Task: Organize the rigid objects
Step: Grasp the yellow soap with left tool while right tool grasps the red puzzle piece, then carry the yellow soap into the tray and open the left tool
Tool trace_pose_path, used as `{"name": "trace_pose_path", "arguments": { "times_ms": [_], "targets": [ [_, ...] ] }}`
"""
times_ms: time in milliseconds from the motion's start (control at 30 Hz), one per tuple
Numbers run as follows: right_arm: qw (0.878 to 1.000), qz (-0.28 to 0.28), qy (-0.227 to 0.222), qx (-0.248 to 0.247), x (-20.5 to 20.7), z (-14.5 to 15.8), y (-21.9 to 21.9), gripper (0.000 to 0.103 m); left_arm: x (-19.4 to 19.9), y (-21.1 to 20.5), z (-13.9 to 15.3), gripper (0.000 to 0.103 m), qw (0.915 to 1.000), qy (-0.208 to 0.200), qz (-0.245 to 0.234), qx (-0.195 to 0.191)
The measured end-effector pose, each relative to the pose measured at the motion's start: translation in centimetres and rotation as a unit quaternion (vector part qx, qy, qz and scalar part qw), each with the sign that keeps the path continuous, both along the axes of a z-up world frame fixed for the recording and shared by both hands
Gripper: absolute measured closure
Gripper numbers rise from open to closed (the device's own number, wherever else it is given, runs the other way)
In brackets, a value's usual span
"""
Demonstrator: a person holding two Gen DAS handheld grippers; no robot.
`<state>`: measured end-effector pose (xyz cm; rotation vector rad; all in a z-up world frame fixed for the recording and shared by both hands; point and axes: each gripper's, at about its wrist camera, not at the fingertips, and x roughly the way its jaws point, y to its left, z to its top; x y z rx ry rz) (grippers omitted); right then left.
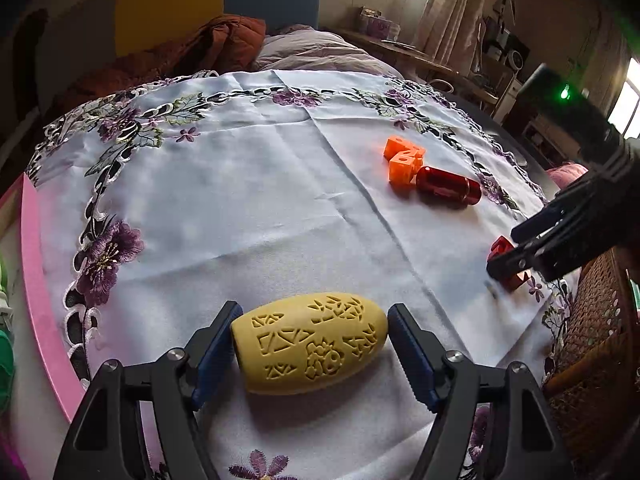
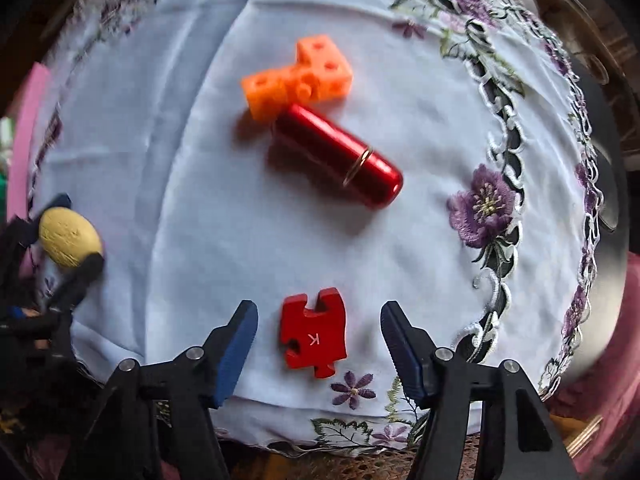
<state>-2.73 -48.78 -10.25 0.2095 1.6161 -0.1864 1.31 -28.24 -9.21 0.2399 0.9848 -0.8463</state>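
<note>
Here, left wrist view: left gripper (image 1: 310, 354) jaws apart, straddling the yellow egg (image 1: 310, 346) at lower centre; looks stiff, light, rounded, so grip its ends. Right wrist view: right gripper (image 2: 318, 340) jaws apart, flanking the red puzzle piece (image 2: 313, 334) without touching; flat, rigid, so pinch its edges.

In the left wrist view, the right gripper (image 1: 516, 252) covers most of the red puzzle piece (image 1: 502, 246). In the right wrist view, the yellow egg (image 2: 70, 238) looks fuzzy, partly behind dark fingers (image 2: 86, 270).
</note>
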Motion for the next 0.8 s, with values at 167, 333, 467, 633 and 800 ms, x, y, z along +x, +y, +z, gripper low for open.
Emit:
{"name": "trace_pose_path", "arguments": {
  "times_ms": [167, 333, 467, 633, 800],
  "targets": [
    [0.998, 0.058, 0.003, -0.02, 0.2, 0.1, 2.0, 0.071, -0.1, 0.1, 0.0, 0.027, 1.0, -0.001, -0.001, -0.002],
    [0.996, 0.039, -0.083, -0.004, 2.3, 2.4, 3.3, 0.071, -0.3, 0.5, 0.2, 0.028, 1.0, -0.003, 0.005, -0.006],
    [0.989, 0.023, -0.144, 0.027, 4.5, 3.0, 4.7, 0.071, -0.5, 1.2, 0.3, 0.028, 0.9999, -0.002, 0.012, -0.011],
    [0.981, 0.026, -0.187, 0.035, 7.1, 1.7, 7.2, 0.071, -0.8, 2.0, 0.4, 0.028, 0.9998, -0.005, 0.015, -0.008],
    [0.978, 0.032, -0.203, 0.032, 7.5, 0.4, 7.7, 0.07, -1.0, 2.2, 0.3, 0.028, 0.9998, -0.011, 0.018, -0.006]
  ]
}}
